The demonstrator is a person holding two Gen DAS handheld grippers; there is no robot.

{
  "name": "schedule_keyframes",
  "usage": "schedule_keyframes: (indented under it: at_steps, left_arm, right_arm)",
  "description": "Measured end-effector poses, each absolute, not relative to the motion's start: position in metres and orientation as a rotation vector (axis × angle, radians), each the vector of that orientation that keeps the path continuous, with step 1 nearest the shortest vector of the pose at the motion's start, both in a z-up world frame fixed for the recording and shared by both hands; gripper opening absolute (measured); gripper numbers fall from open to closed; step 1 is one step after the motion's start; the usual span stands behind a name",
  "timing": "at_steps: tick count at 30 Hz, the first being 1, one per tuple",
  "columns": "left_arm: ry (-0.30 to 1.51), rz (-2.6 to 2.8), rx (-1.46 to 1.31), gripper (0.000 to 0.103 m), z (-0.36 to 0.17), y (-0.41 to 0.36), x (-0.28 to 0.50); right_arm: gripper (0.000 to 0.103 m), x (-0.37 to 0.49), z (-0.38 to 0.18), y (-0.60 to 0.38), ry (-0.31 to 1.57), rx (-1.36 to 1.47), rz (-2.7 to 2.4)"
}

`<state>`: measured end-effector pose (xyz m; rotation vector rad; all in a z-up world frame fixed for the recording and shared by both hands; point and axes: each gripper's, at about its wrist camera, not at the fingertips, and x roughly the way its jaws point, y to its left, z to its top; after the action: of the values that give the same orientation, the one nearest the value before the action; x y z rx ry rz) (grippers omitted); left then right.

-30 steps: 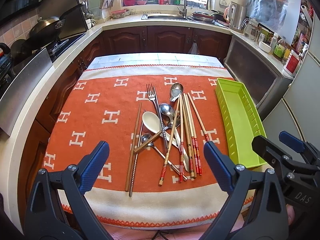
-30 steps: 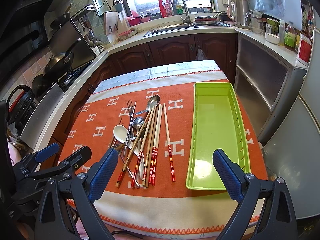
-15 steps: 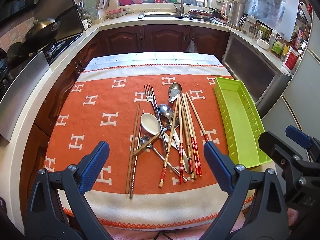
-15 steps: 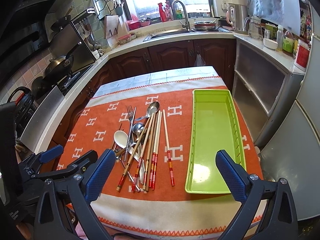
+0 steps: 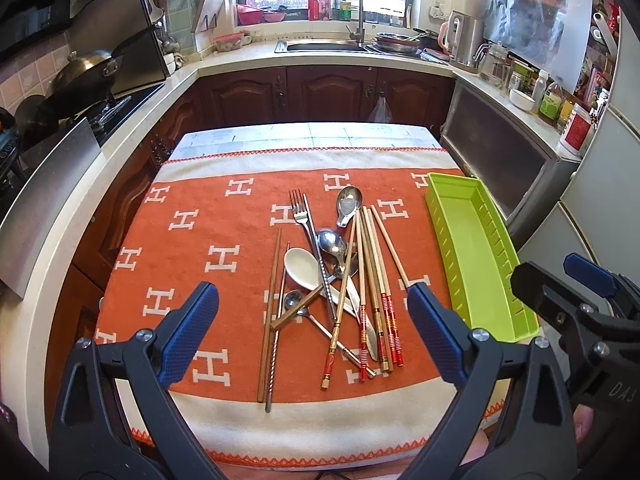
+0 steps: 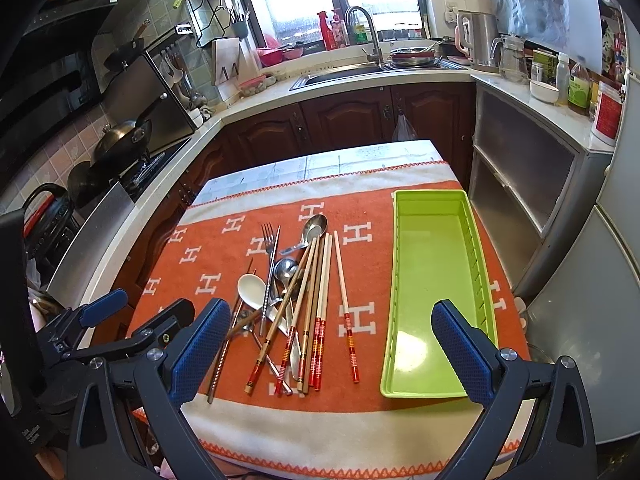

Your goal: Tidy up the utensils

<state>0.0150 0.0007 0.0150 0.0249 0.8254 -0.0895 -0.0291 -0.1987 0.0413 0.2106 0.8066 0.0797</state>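
Observation:
A pile of utensils lies mid-table on an orange cloth: a fork [image 5: 301,216], metal spoons [image 5: 349,204], a white ceramic spoon [image 5: 302,268], several chopsticks [image 5: 372,280]. It also shows in the right wrist view, the chopsticks [image 6: 320,292] among it. A green tray [image 5: 472,248] lies empty to the right, also seen from the right wrist [image 6: 432,280]. My left gripper [image 5: 314,340] is open above the pile's near end. My right gripper [image 6: 332,350] is open above the near table edge, between pile and tray.
The orange cloth [image 5: 192,248] covers a small table. Kitchen counters, a stove with a wok [image 5: 84,76] on the left, a sink [image 5: 324,46] at the back and cabinets on the right surround the table.
Both grippers have risen and pulled back a little, so the table looks slightly smaller and farther. Nothing on the table has moved.

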Motion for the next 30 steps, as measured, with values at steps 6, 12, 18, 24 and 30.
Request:
schedule_keyframes:
  at_steps: [6, 12, 18, 24, 30]
  left_arm:
    - [0.825, -0.114, 0.043, 0.094, 0.019, -0.005, 0.017]
    - [0.829, -0.148, 0.065, 0.095, 0.023, -0.013, 0.019]
    - [0.832, -0.172, 0.091, 0.095, 0.024, -0.017, 0.028]
    - [0.824, -0.197, 0.107, 0.094, 0.024, -0.013, 0.046]
    - [0.861, -0.197, 0.085, 0.089, 0.014, -0.003, 0.078]
  right_arm:
    - [0.102, -0.028, 0.048, -0.205, 0.790, 0.227, 0.069]
    - [0.102, -0.030, 0.054, -0.207, 0.777, 0.224, 0.065]
    - [0.102, -0.022, 0.057, -0.206, 0.791, 0.193, 0.060]
    - [0.102, 0.001, 0.056, -0.204, 0.827, 0.160, 0.078]
    - [0.085, 0.049, 0.039, -0.213, 0.914, 0.189, 0.114]
